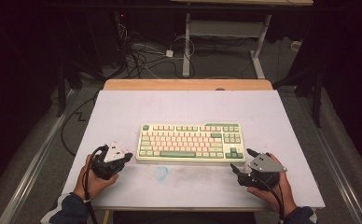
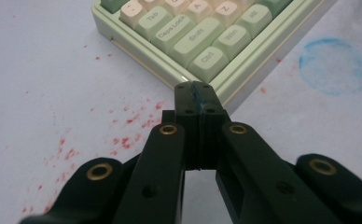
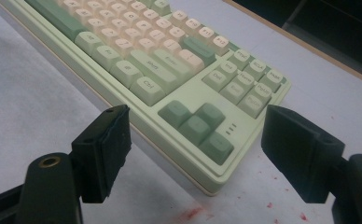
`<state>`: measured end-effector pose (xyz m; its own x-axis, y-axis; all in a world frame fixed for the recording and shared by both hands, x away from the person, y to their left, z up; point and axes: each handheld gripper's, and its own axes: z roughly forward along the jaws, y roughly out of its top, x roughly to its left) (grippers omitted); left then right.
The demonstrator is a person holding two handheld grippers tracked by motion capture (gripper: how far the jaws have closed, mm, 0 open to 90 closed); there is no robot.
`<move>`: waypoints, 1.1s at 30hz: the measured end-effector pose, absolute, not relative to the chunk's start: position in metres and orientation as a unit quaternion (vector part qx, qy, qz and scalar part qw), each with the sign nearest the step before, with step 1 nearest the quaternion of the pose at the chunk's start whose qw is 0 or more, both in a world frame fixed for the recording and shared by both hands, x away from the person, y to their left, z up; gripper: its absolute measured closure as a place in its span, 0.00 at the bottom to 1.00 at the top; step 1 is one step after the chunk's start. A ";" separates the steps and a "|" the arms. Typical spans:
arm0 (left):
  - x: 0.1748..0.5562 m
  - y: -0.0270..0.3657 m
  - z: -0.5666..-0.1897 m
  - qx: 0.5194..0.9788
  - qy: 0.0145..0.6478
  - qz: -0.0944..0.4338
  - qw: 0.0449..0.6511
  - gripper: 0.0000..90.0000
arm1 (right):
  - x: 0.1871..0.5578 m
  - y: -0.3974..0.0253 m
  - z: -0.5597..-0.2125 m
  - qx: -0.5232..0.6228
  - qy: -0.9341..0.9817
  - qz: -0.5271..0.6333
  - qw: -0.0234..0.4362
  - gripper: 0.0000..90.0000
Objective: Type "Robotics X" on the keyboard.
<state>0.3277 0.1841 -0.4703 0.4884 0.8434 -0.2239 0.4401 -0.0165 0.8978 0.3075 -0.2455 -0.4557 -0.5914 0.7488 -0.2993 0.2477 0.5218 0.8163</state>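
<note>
The keyboard (image 1: 191, 142) lies flat in the middle of the white table (image 1: 281, 116), with its long front edge toward you, and it sits between your two tongs. Your left gripper (image 1: 118, 158) rests on the table just beside the front left corner of the keyboard; its jaws are pressed together with nothing between them, and in the left gripper view the tips almost touch that corner near the Ctrl key (image 2: 208, 61). Your right gripper (image 1: 244, 161) is near the front right corner; its jaws stand wide apart, and in the right gripper view the corner with the arrow keys (image 3: 195, 125) lies between them, not touched.

Nothing stands between the tongs and the keyboard. On the white surface there is a faint blue ring (image 1: 161, 172) in front of the keyboard, and small red specks (image 2: 132, 122) near your left gripper. Behind the table you see a wooden edge (image 1: 188, 84), then a dark floor with cables (image 1: 142, 56) and a white desk frame (image 1: 226, 37).
</note>
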 end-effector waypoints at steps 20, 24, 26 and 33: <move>0.374 0.118 -0.453 0.722 0.431 0.167 0.516 0.97 | 0.309 -0.245 -0.458 0.312 0.811 0.373 0.327 0.28; 0.382 0.110 -0.456 0.725 0.432 0.162 0.511 0.97 | 0.308 -0.245 -0.458 0.311 0.811 0.371 0.327 0.28; 0.386 0.107 -0.459 0.730 0.433 0.162 0.504 0.97 | 0.309 -0.245 -0.459 0.311 0.812 0.371 0.325 0.28; 0.393 0.101 -0.465 0.732 0.437 0.160 0.497 0.97 | 0.309 -0.244 -0.460 0.308 0.815 0.368 0.325 0.28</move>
<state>0.3930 0.1011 -0.4648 0.5665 0.7994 -0.2000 0.4802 -0.1230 0.8685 0.3092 -0.2442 -0.4597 -0.5990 0.7418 -0.3016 0.2633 0.5382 0.8007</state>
